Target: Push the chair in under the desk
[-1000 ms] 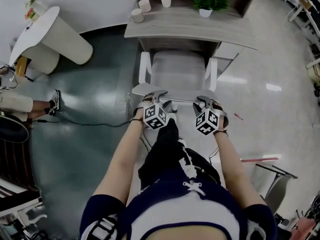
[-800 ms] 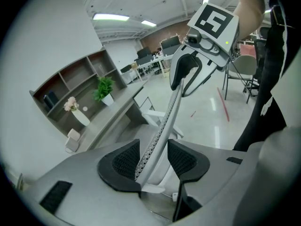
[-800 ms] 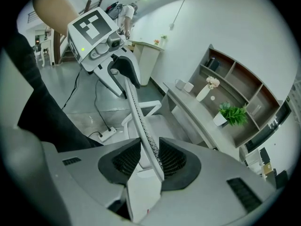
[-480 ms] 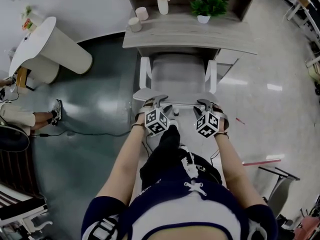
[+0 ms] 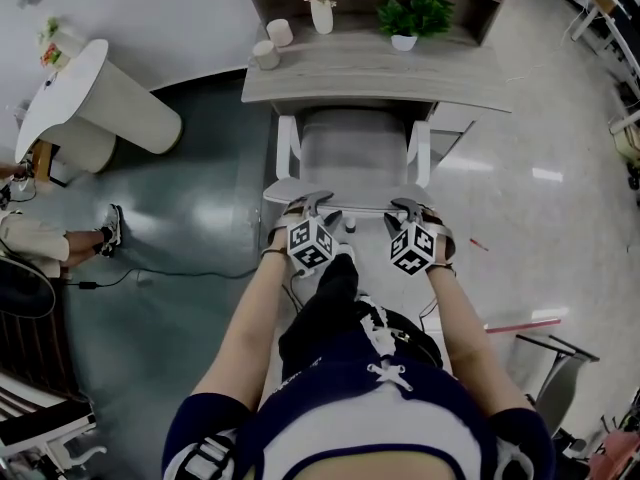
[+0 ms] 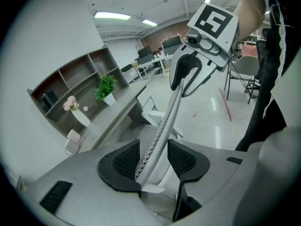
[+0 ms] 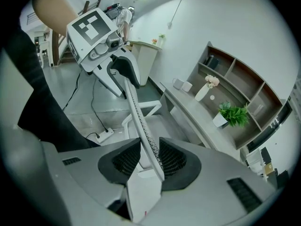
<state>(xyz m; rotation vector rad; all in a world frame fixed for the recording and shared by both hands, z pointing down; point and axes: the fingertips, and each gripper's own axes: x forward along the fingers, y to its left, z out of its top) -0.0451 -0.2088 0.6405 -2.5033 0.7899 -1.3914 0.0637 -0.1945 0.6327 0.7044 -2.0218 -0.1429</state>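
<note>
The white chair (image 5: 355, 153) stands with its seat partly under the grey wooden desk (image 5: 380, 68). Its thin mesh backrest rim (image 5: 352, 208) faces me. My left gripper (image 5: 315, 204) straddles the rim's left end and my right gripper (image 5: 408, 208) its right end. In the left gripper view the rim (image 6: 167, 121) runs between the open pads of the left gripper (image 6: 154, 160), leaning on the left pad with a gap to the right one. In the right gripper view the rim (image 7: 136, 112) lies against the right pad of the right gripper (image 7: 149, 159), clear of the left pad.
On the desk stand a vase of flowers (image 5: 321, 13), a potted plant (image 5: 405, 16) and two cups (image 5: 265, 55). A white round table (image 5: 95, 88), a seated person's shoe (image 5: 108, 223) and a floor cable (image 5: 170, 273) are left. A red strip (image 5: 520, 321) and a metal frame (image 5: 555, 368) lie right.
The chair has slid a little further toward the desk, with both grippers staying on the backrest rim. The desk now sits slightly nearer in the head view.
</note>
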